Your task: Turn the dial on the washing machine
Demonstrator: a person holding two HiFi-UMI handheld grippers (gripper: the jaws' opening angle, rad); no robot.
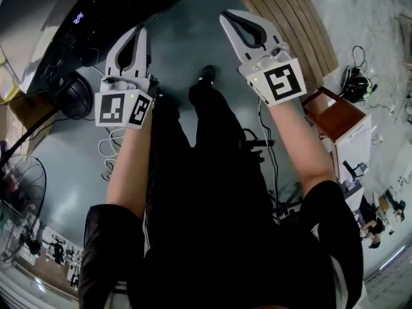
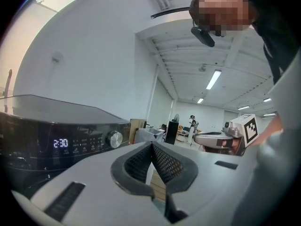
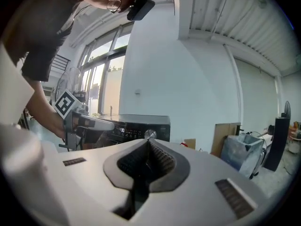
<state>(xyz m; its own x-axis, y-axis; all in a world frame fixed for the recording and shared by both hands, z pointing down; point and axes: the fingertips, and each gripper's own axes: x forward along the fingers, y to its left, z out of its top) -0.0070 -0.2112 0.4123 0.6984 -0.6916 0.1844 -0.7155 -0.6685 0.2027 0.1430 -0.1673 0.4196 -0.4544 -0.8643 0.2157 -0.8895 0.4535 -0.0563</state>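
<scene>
Head view: left gripper (image 1: 139, 32) and right gripper (image 1: 226, 18) side by side over open floor (image 1: 180, 50), clear of washer (image 1: 122, 5) at top-left edge.
Left gripper view: closed on nothing, dial (image 2: 114, 139) near washer's right edge, apart from tips.
Right gripper view: closed on nothing, dial beyond tips, untouched, open room to the right.

You hold your left gripper (image 1: 138, 31) and right gripper (image 1: 228, 18) out ahead of you, side by side and apart, tips leaning slightly toward each other. Both pairs of jaws are closed tip to tip with nothing between them. Your left forearm (image 1: 129, 166) and right forearm (image 1: 302, 147) are bare and extended.
</scene>
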